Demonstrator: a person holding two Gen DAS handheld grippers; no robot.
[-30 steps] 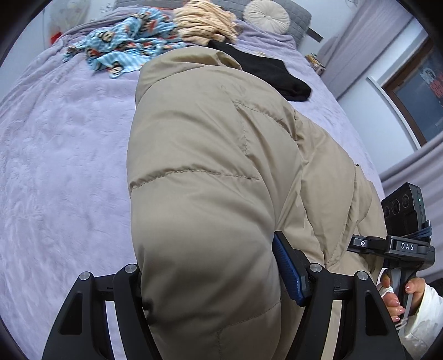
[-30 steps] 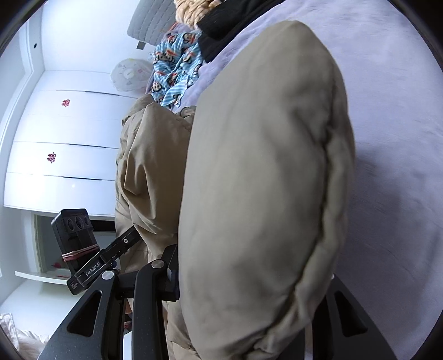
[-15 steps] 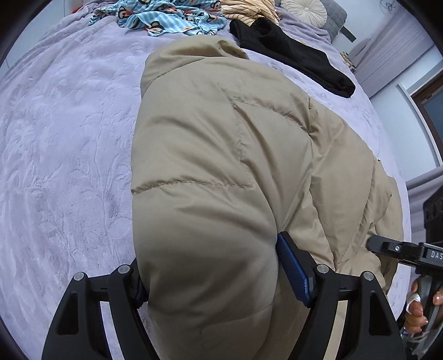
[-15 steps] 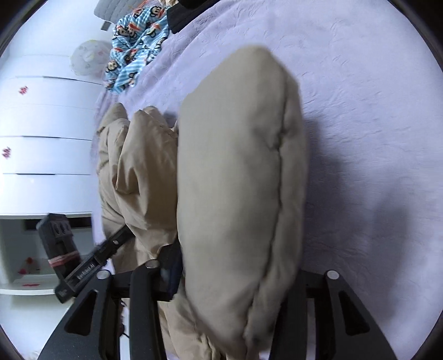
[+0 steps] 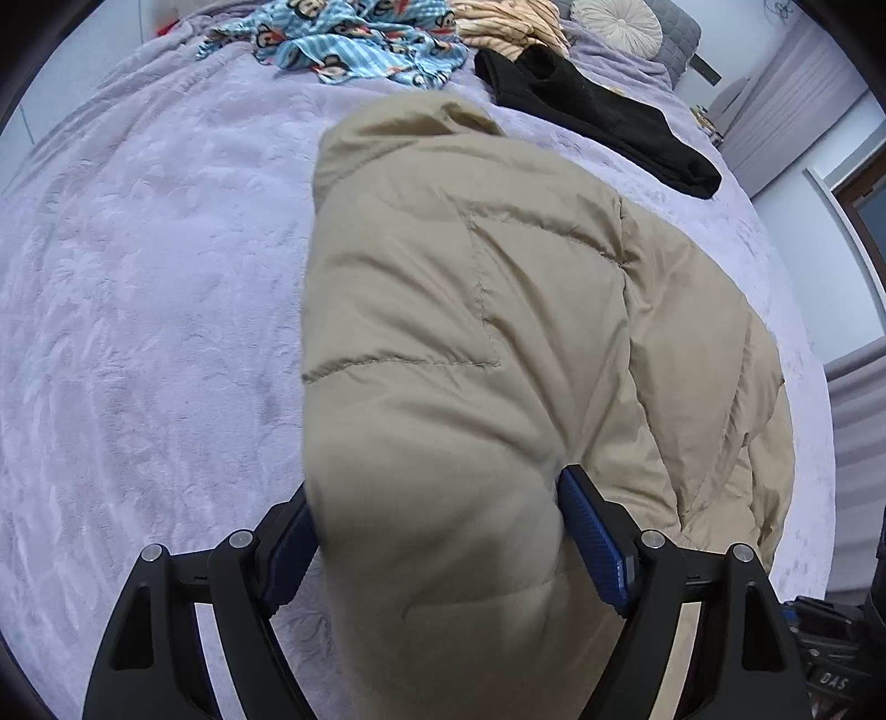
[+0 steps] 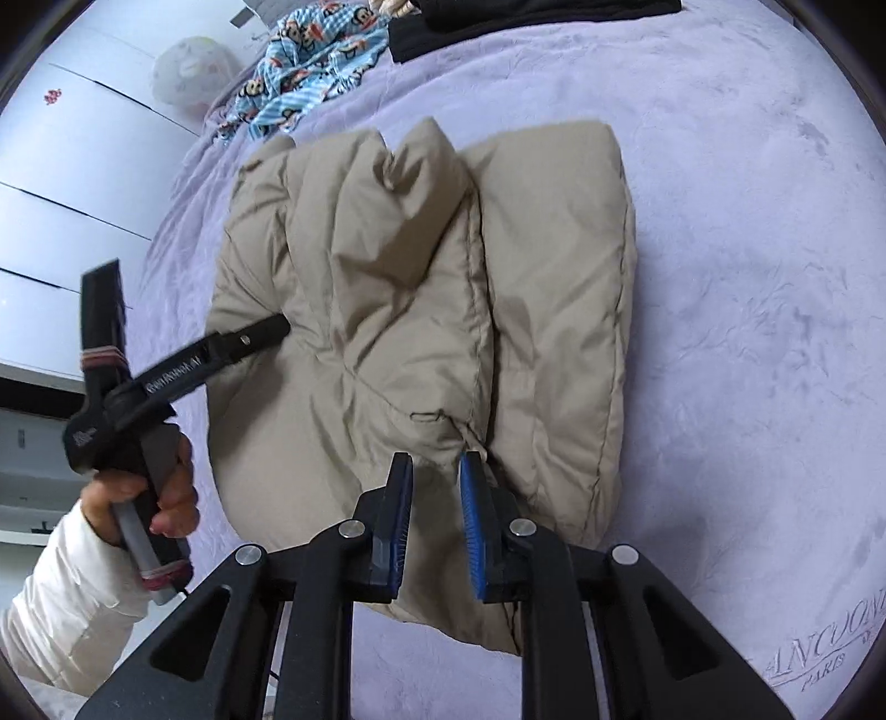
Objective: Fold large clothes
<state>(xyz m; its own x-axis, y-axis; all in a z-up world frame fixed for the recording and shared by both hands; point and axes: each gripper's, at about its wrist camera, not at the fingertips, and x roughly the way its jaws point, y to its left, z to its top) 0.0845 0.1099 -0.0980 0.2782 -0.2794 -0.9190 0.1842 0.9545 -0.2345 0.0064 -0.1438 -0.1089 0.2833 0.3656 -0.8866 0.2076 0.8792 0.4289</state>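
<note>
The left gripper (image 5: 437,531) pinches the puffy tan coat (image 6: 421,310) on the fuzzy purple blanket (image 6: 747,332), while the right gripper (image 6: 434,520) has its jaws a little apart, holding nothing.

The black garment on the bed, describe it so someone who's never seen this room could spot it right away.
Start with the purple bed cover, then find the big tan puffer jacket lying on it. Past the jacket's far end, beside a blue cartoon-print cloth and a striped beige pile, lies the black garment. It is the only plain dark item there.

One tan jacket (image 5: 470,343), three other garments, two claws.
</note>
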